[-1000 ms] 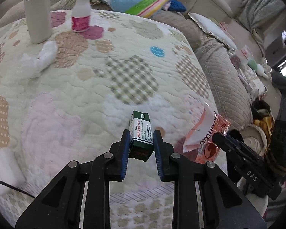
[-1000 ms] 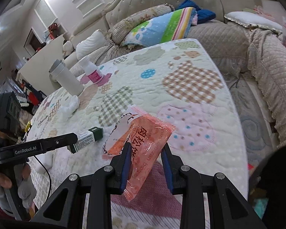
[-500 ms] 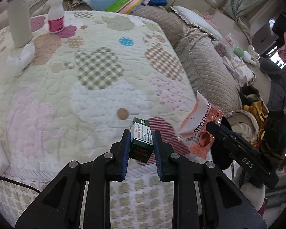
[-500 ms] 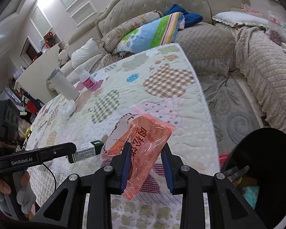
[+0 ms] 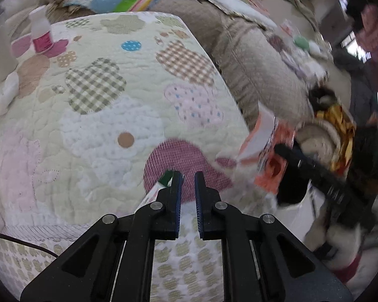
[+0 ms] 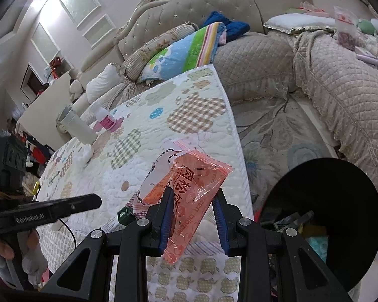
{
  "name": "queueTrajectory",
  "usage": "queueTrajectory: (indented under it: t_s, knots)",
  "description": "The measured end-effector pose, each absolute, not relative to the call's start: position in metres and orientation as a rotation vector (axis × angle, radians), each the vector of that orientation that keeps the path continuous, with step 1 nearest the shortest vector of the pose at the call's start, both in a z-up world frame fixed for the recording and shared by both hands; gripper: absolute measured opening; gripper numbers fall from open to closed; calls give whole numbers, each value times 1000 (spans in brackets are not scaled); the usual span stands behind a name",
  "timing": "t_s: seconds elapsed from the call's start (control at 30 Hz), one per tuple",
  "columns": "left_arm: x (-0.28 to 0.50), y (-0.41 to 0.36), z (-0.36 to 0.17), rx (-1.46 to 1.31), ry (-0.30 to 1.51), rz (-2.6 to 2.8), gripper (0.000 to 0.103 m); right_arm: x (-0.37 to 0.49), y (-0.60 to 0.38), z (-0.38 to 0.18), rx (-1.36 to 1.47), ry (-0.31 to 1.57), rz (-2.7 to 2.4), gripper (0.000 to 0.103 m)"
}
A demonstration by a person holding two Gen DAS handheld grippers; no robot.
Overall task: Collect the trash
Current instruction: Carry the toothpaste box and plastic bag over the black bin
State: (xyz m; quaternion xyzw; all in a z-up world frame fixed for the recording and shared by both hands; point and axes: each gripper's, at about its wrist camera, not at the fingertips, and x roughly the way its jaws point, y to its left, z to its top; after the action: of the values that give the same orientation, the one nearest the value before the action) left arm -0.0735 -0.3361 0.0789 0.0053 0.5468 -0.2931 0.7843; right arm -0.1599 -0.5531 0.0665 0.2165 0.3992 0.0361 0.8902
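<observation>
Over the quilted counter's [image 6: 163,130] edge, my right claw [image 6: 192,216] pinches a crinkly orange plastic wrapper [image 6: 189,196]; my left claw [image 5: 188,193] is clenched empty, the small green carton [image 5: 161,188] slipped just beside it.

My right tool [image 6: 192,196] sits over the near table [image 6: 148,136] corner with open air straight across to the black bin [image 6: 340,201], whose mouth gapes beside the table edge. My left tool [image 5: 187,176] crowds the near left. Farther back, a white tumbler [image 6: 75,125], pink-labelled bottle [image 6: 105,118] and crumpled tissue [image 6: 85,153] block the far left; the table's middle is bare quilt.
</observation>
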Motion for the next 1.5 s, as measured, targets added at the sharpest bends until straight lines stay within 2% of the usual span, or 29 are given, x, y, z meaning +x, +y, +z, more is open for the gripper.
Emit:
queueTrajectory:
  t_s: [0.13,0.23,0.47,0.53,0.63,1.2,1.5]
  knots:
    - [-86,-333,58,156,1163,-590,36,-160,-555,61,461,840,75,30]
    - [-88,-330,45,201,1123,-559,40,-159,-554,60,464,845,81,30]
    - [-78,-333,26,202,1154,-555,39,-158,-551,60,459,847,85,30]
    - [-77,-334,28,179,1161,-562,27,-159,-553,61,459,846,80,30]
    - [-82,-340,35,190,1141,-568,23,-161,-556,61,461,842,75,30]
    - [-93,-401,86,221,1026,-664,22,-191,-602,81,492,776,-15,30]
    - [-90,-451,91,167,1058,-787,22,-211,-637,71,514,784,-118,30]
